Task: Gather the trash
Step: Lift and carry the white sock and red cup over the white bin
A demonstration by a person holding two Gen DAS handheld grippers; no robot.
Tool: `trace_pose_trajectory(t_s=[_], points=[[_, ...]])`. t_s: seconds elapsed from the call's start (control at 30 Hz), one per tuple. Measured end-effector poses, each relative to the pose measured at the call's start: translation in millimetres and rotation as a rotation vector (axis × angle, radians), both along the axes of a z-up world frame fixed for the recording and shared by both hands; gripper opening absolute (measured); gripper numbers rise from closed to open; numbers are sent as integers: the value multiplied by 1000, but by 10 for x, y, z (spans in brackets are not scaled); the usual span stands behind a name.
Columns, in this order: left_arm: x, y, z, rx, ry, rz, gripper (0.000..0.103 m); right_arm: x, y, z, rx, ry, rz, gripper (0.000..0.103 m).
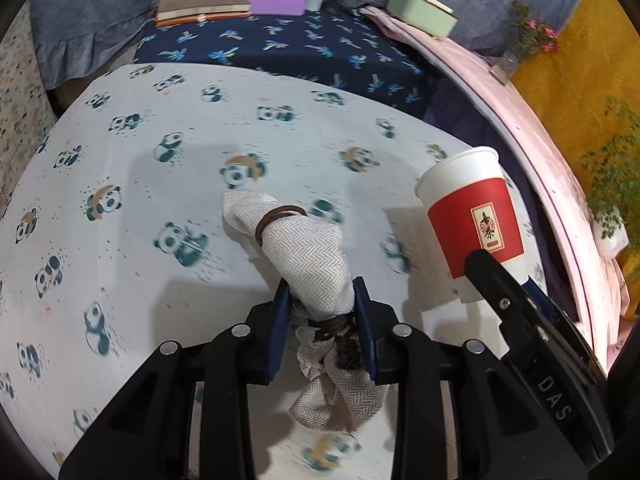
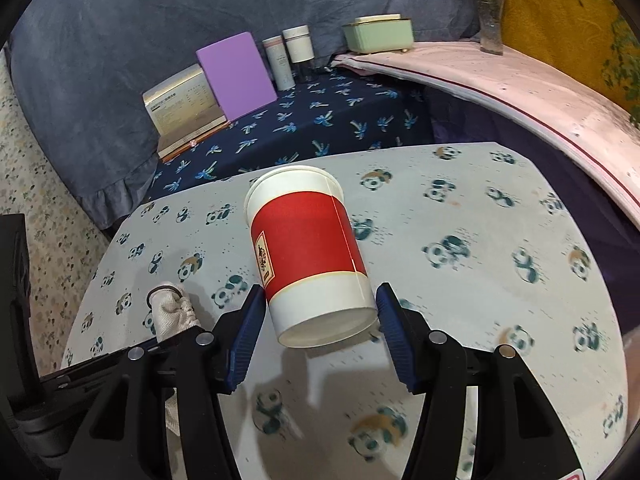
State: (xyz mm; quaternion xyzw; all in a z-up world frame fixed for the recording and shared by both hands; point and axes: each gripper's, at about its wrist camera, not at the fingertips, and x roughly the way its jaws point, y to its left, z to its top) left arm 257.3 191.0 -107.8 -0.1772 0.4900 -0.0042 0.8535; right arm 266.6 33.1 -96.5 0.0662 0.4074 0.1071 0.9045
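Observation:
My left gripper (image 1: 322, 304) is shut on a beige herringbone cloth bundle (image 1: 304, 252) tied with brown bands, held above the panda-print tablecloth (image 1: 120, 152). The bundle's tip also shows in the right wrist view (image 2: 172, 312). My right gripper (image 2: 320, 312) is shut on a red and white paper cup (image 2: 308, 248), which is tilted with its mouth away from me and lifted off the table. The same cup (image 1: 476, 216) and the right gripper (image 1: 496, 280) show at the right of the left wrist view.
Behind the table a dark blue palm-print surface (image 2: 320, 120) carries a book (image 2: 184, 104), a purple box (image 2: 236, 76), two white canisters (image 2: 288, 56) and a green tin (image 2: 380, 34). A pink ledge (image 2: 520, 92) with a flower vase (image 2: 490, 28) runs along the right.

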Motion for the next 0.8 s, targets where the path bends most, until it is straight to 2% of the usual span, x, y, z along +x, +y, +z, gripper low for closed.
trace_pose_trajectory(t_s=[0.47,0.8], points=[[-441,-969,430,30,-66,-163,30,-716,-938,319,8,-52,-144,55],[-799,-1911,662,78,-111,-328,30,-1268,-1737,463,28,-93,-279,55]])
